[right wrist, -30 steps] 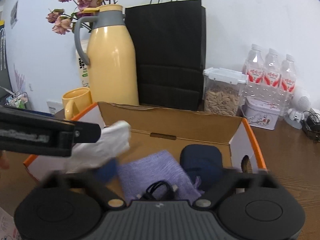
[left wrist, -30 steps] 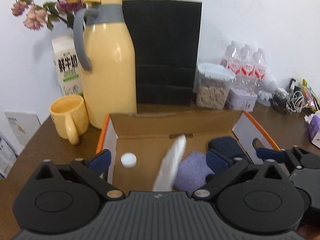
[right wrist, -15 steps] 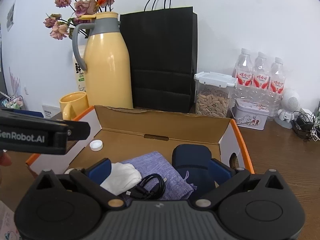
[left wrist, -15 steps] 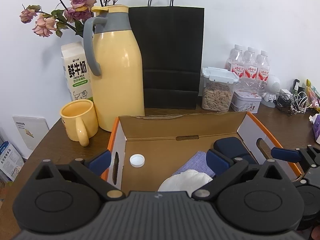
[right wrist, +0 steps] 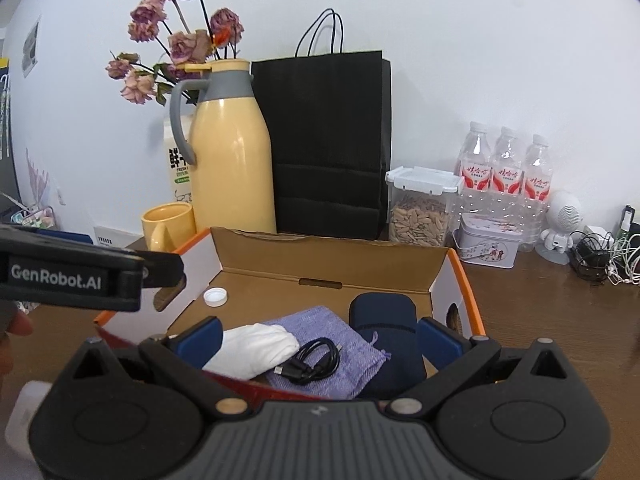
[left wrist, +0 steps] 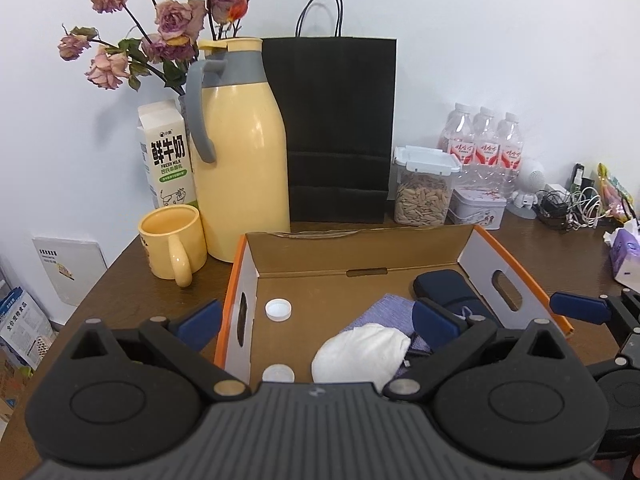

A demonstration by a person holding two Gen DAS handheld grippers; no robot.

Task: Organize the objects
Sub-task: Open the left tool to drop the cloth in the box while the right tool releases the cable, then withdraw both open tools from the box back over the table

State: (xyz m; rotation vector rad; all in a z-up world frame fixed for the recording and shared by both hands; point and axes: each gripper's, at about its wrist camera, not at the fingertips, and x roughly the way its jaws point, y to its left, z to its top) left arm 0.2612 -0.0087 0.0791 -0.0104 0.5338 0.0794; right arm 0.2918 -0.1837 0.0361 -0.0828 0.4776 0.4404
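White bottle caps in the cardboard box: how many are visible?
2. One cap lies on the box floor near the left wall; another sits at the near-left corner, partly cut off by the left tongs. Others may be hidden.

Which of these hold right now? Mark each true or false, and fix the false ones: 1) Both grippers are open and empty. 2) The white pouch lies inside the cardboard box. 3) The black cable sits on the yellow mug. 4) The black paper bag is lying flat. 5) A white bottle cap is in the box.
1) True: the left gripper and right gripper are open and hold nothing.
2) True: the white pouch rests in the cardboard box.
3) False: the black cable lies on the purple cloth bag; the yellow mug stands outside the box.
4) False: the black paper bag stands upright by the wall.
5) True: a white bottle cap lies on the box floor.
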